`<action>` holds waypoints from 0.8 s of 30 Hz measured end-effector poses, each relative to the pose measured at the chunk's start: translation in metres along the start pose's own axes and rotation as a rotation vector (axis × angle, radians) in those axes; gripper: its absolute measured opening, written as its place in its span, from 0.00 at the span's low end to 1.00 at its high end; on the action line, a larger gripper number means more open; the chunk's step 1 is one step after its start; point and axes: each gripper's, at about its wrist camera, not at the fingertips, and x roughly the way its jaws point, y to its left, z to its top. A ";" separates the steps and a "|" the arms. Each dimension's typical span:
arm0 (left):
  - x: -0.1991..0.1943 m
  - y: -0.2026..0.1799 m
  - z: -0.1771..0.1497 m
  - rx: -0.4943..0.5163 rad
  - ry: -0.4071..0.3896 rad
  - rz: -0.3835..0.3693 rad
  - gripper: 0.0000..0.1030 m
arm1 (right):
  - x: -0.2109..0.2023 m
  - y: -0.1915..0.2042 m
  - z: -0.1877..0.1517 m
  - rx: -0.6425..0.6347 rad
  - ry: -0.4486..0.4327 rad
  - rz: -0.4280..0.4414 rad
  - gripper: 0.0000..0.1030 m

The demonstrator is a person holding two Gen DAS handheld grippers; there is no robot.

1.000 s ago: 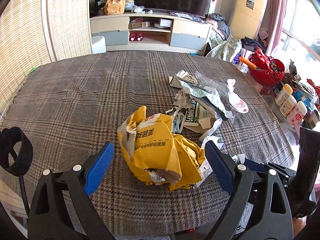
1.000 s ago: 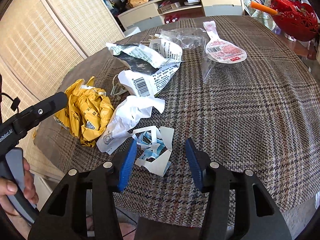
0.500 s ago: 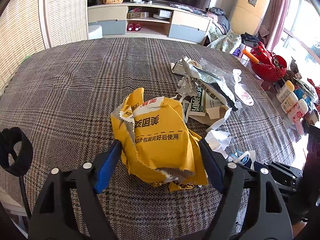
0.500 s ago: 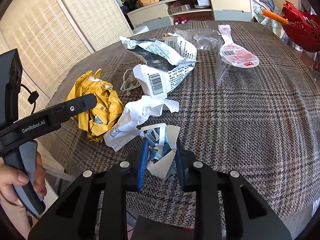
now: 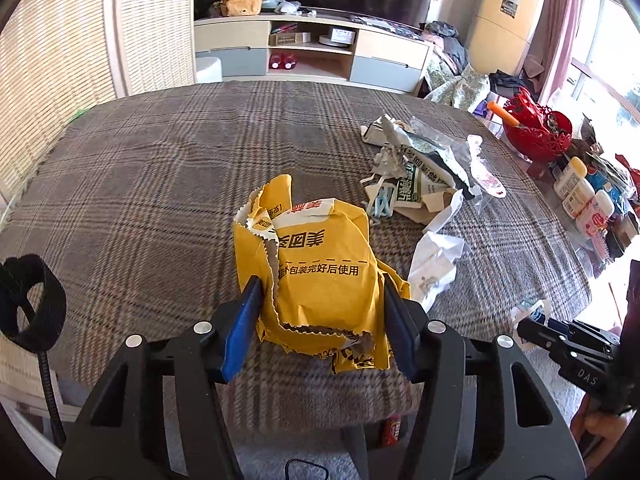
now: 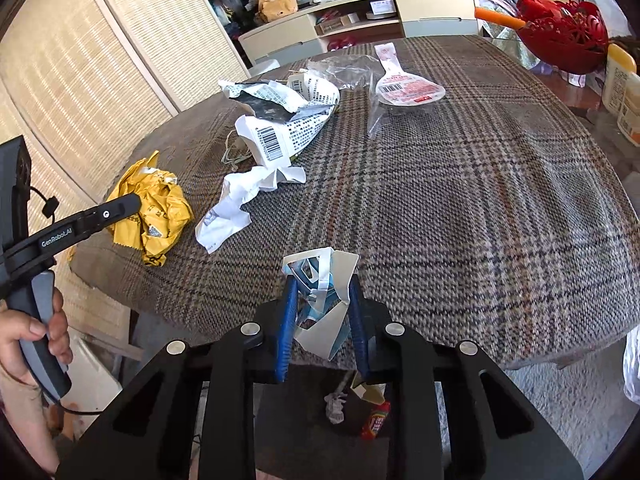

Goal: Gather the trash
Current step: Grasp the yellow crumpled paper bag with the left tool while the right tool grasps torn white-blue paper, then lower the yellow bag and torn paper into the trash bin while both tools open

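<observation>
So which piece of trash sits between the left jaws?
The crumpled yellow paper bag with black print; the white scraps lie further right, outside the left gripper.

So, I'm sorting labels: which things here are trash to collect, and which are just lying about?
Trash:
yellow paper bag
blue-and-white scrap
white crumpled paper
barcode wrapper
clear plastic pack

Lying about:
red basket
bottles

Bright daylight pours from the window [image 5: 608,52] at two o'clock, overexposed there; fisheye bending and dark vignetting crowd every corner.
</observation>
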 end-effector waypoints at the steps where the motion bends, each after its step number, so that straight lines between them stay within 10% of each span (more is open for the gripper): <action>1: -0.005 0.001 -0.005 -0.001 -0.002 0.001 0.53 | -0.004 0.000 -0.004 0.000 -0.004 0.003 0.25; 24: -0.045 -0.069 -0.147 0.040 0.070 -0.112 0.53 | -0.031 -0.021 -0.090 0.049 0.051 0.027 0.20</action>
